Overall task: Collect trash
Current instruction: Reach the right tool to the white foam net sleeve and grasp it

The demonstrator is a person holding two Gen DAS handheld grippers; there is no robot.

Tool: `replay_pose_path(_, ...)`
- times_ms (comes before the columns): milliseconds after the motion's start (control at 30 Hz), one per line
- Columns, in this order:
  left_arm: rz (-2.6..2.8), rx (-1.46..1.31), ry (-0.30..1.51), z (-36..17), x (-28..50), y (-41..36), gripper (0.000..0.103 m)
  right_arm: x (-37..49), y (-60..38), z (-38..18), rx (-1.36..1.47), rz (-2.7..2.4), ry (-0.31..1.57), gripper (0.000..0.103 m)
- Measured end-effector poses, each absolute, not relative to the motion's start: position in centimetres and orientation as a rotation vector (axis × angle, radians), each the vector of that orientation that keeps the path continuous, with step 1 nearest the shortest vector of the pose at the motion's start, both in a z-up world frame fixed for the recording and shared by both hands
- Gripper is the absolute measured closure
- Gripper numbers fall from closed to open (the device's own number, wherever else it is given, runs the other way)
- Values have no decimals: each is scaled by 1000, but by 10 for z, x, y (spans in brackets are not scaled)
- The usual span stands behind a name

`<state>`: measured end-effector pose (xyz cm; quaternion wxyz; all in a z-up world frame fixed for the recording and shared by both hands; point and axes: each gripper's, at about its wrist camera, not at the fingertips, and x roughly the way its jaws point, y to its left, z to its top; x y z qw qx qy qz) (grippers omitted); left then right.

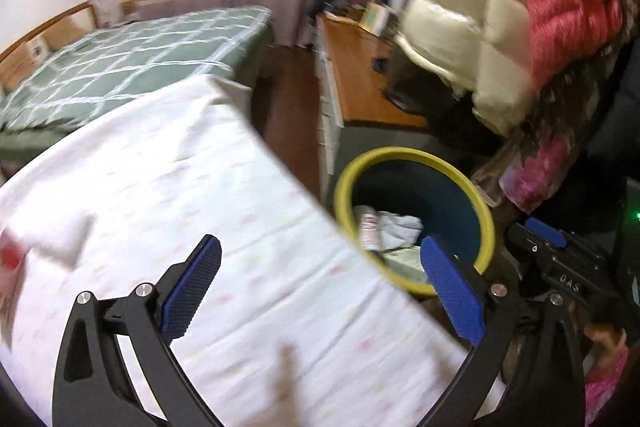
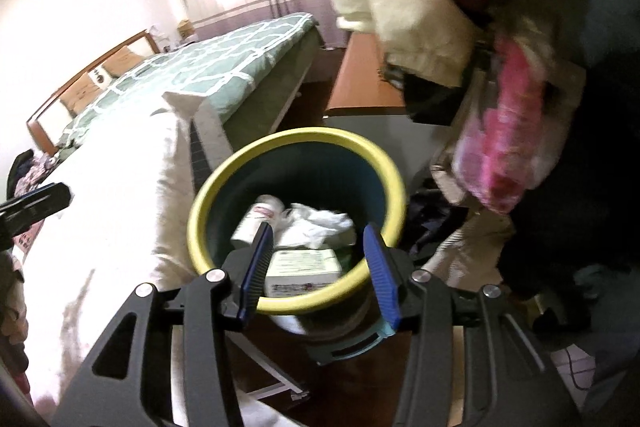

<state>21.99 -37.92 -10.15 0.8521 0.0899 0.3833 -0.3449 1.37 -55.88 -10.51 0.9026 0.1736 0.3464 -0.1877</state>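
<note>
The bin [image 2: 298, 215], dark blue with a yellow rim, stands on the floor just beside the white-sheeted bed [image 1: 192, 211]. Inside it lie a white box [image 2: 302, 267], crumpled white paper [image 2: 316, 227] and a white wrapper with red print [image 2: 260, 213].

The right gripper [image 2: 320, 267] hangs directly above the bin mouth. Its blue fingers [image 2: 256, 269] are apart, with nothing between them.

The left gripper [image 1: 320, 287] is over the bed edge next to the bin. Its fingers [image 1: 192, 287] are spread wide and hold nothing.

A blurred white and red item [image 1: 44, 247] lies on the sheet at far left in the left wrist view.

Beyond are a green checked bed [image 2: 224, 75], a wooden desk [image 1: 360, 75] and hanging cream and pink jackets [image 1: 500, 15].
</note>
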Motion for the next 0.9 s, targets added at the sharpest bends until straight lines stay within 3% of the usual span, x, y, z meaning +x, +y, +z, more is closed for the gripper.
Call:
replay_pose_path(500, -276, 32, 670, -95, 226, -127, 5, 119, -423, -76, 182, -80, 756, 53)
replay_pose_path(900, -53, -123, 672, -115, 250, 0, 5, 233, -280, -70, 16, 189, 808, 47)
